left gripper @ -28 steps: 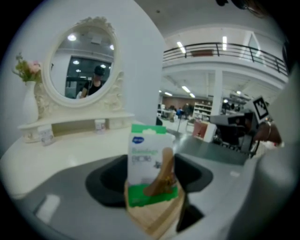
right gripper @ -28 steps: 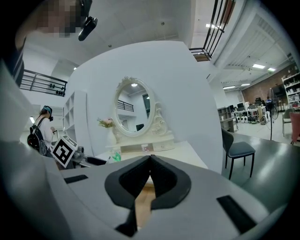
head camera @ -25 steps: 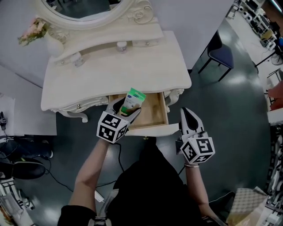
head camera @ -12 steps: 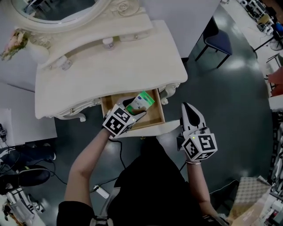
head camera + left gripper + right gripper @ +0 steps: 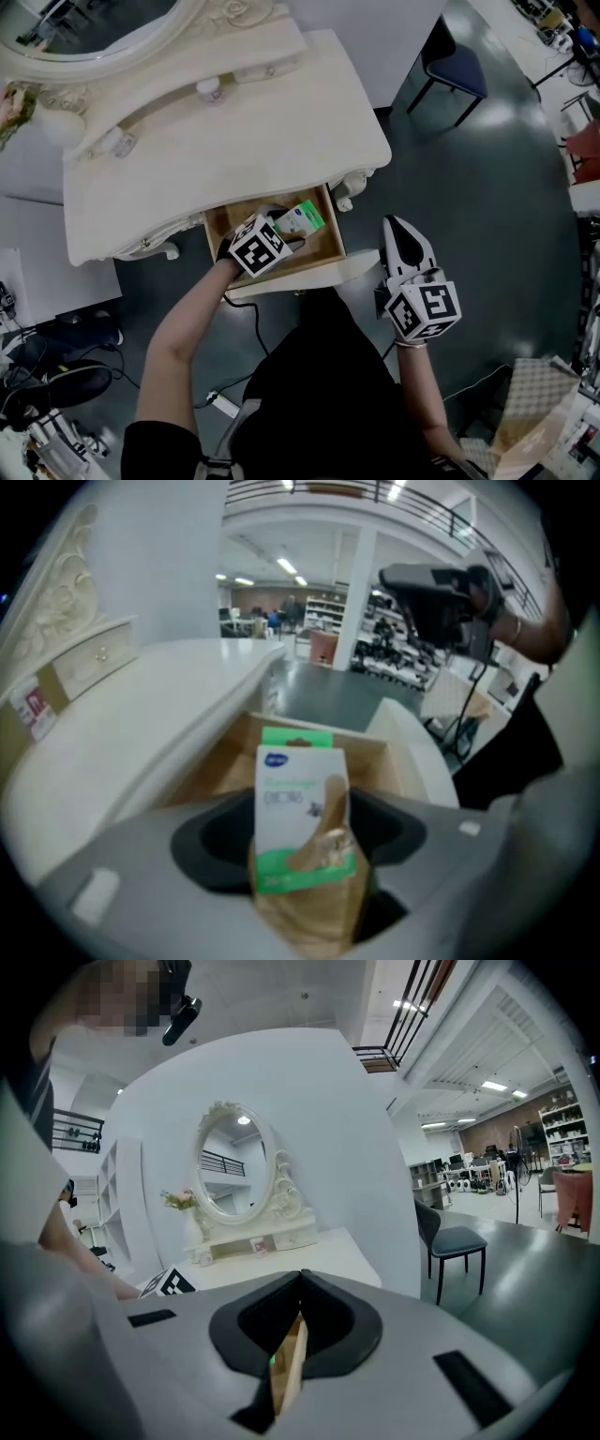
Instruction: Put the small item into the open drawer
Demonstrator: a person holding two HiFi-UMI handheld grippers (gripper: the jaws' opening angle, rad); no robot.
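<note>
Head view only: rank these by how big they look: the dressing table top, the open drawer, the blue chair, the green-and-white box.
1. dressing table top, clearly largest
2. open drawer and blue chair: nearly alike, and the chair sits lower, farther from the camera, so unranked
3. green-and-white box, smallest

You have no legible text here; the box (image 5: 295,808) shows a blue logo and grey print, both blurred; the red label (image 5: 35,708) on the dresser (image 5: 159,705) likewise.
</note>
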